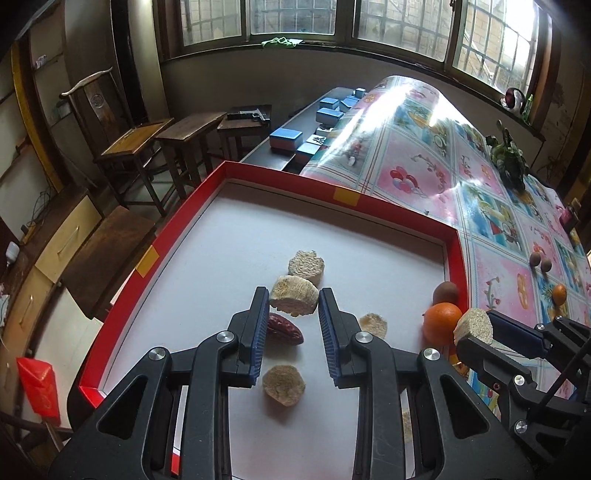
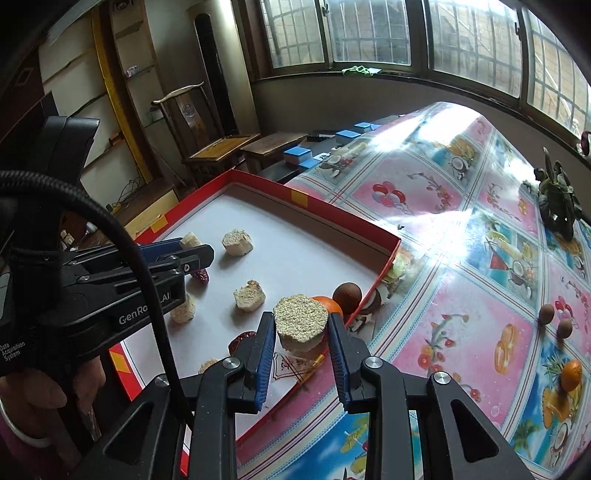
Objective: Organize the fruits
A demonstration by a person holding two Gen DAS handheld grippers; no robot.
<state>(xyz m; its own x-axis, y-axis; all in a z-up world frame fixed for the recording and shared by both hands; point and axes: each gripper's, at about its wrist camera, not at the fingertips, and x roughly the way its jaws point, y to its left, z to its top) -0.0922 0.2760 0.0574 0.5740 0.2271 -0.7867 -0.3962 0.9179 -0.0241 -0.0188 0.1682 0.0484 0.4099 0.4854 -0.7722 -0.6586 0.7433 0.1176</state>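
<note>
Caught mid-sorting: left gripper [image 1: 293, 308] clamped on a pale chunk [image 1: 293, 301] at frame centre, above the red tray [image 1: 155, 243]; right gripper [image 2: 301, 334] clamped on another chunk [image 2: 301, 321] at lower centre. Probably called next for lowering and releasing both inside the tray.

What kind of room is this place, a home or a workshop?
Most likely a lived-in home room, not a workshop. A table with a colourful fruit-print tablecloth stands under a row of barred windows, old wooden chairs and stools stand beside it, and mahjong tiles lie at the far end.
</note>
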